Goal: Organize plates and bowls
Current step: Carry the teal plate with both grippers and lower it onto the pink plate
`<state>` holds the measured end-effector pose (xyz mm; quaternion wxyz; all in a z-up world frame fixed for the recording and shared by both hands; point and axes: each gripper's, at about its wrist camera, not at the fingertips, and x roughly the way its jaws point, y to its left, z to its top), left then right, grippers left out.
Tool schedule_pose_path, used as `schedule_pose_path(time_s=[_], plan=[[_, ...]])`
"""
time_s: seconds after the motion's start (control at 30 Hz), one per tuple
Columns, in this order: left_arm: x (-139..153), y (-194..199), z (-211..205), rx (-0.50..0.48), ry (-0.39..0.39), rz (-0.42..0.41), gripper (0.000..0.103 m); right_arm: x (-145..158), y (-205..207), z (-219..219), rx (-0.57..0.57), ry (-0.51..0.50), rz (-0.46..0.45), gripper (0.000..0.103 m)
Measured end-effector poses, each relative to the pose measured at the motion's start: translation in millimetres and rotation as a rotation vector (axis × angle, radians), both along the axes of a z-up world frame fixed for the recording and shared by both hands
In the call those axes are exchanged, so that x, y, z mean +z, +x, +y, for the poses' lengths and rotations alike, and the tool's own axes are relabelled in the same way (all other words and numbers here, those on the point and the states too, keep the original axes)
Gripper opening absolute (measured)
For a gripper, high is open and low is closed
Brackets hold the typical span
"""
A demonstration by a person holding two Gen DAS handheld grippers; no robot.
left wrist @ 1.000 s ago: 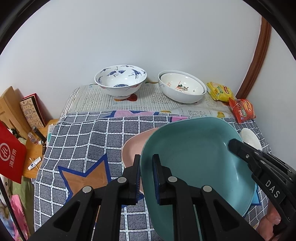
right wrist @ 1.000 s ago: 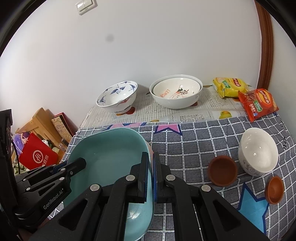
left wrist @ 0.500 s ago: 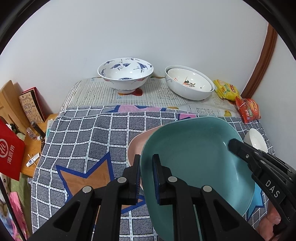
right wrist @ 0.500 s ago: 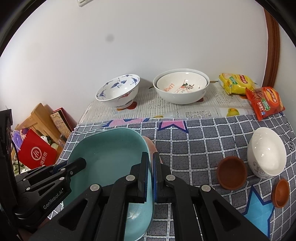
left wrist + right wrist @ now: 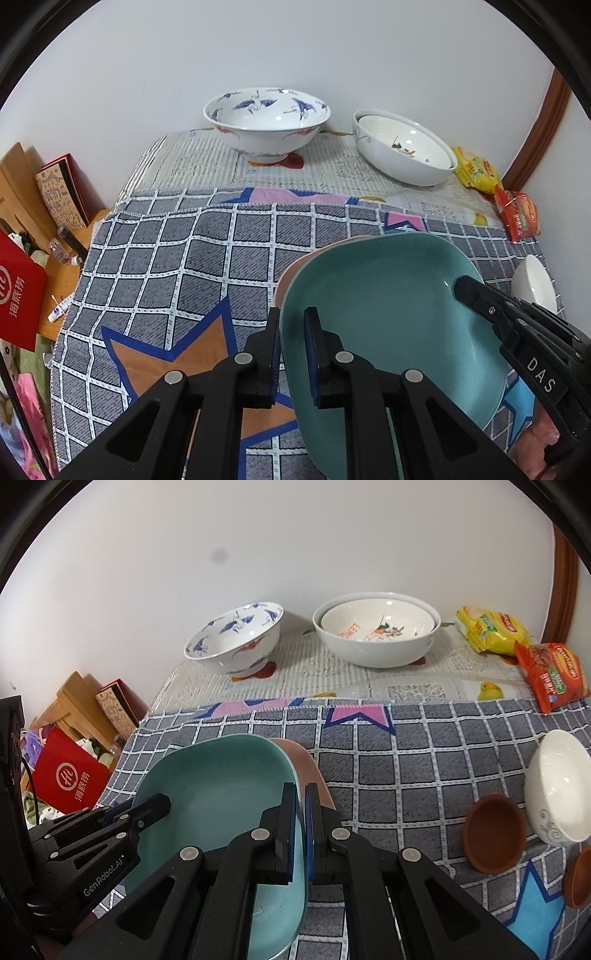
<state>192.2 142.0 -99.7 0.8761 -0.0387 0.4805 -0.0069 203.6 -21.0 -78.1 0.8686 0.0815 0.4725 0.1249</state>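
Observation:
A teal square plate point(image 5: 384, 306) is held by both grippers. My left gripper point(image 5: 292, 350) is shut on its left rim; my right gripper point(image 5: 300, 827) is shut on its right rim, and the plate also shows in the right wrist view point(image 5: 218, 790). A pink plate point(image 5: 295, 269) lies on the checked cloth under it, mostly hidden; its edge shows in the right wrist view point(image 5: 310, 771). A blue-and-white crane bowl point(image 5: 266, 122) and two nested white bowls point(image 5: 402, 147) stand at the back.
A white bowl point(image 5: 557, 786) and two small brown bowls point(image 5: 493, 838) sit at the right. Yellow point(image 5: 491, 627) and orange point(image 5: 554, 672) snack packets lie at the back right. A red bag point(image 5: 66, 779) and wooden boxes point(image 5: 81, 701) are off the table's left edge.
Both grippers and the teal plate have moved forward, toward the back bowls, and a little lower over the pink plate. The grips have not changed.

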Motion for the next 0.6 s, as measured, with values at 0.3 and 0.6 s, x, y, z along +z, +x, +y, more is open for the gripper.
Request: schedule_pose_path(time_s=[0.3,0.6], plan=[[-17,15,-1,0.006,0.021,0.031,0.012,-22,19,2,0.022,-0.006,0.038,0.005],[-22,25,-3,0.012,0.027,0.032,0.012,-36,38,0,0.056,0.007,0.057,0.006]])
